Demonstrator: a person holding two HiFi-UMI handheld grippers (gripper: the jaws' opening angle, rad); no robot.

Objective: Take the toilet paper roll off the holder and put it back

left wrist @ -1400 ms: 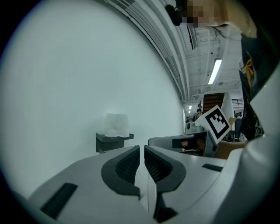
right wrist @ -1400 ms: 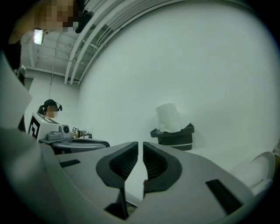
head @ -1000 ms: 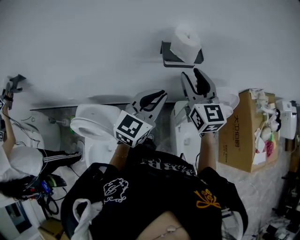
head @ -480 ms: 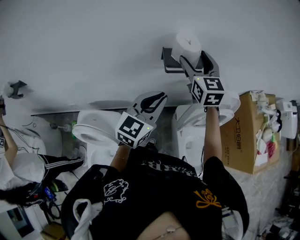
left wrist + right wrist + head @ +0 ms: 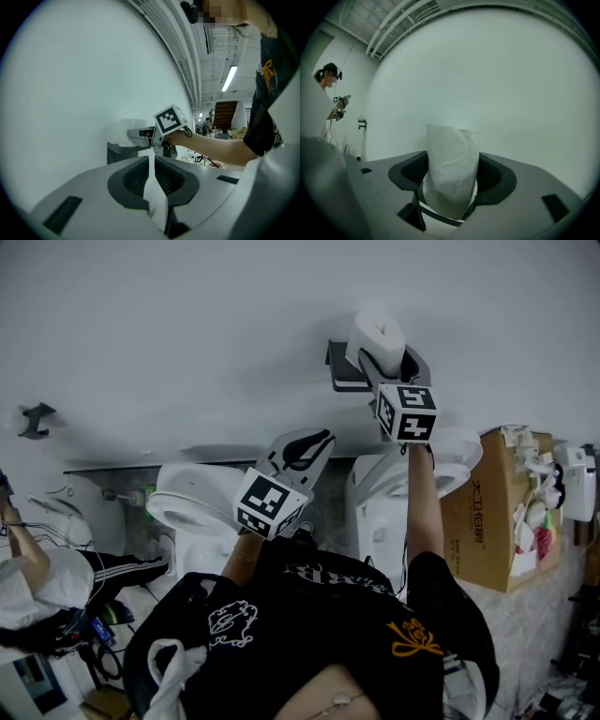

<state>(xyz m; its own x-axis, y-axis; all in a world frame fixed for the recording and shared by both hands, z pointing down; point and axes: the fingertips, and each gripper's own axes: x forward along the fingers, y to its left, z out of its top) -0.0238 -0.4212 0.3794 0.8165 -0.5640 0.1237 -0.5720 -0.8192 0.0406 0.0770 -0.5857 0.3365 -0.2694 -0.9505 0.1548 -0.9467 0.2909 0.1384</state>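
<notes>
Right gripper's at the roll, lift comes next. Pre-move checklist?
1. Toilet paper roll between the right gripper fingers: ok, it fills the gap and touches both sides.
2. Grip firm enough to lift: cannot tell.
3. Roll seated on the holder: ok, head view shows it on the dark wall bracket.
4. How the holder retains the roll: cannot tell, hidden behind roll and gripper.
5. Left gripper out of the way: ok, shut, empty, held lower and apart from the holder.

Black T-shirt — white, gold prints
</notes>
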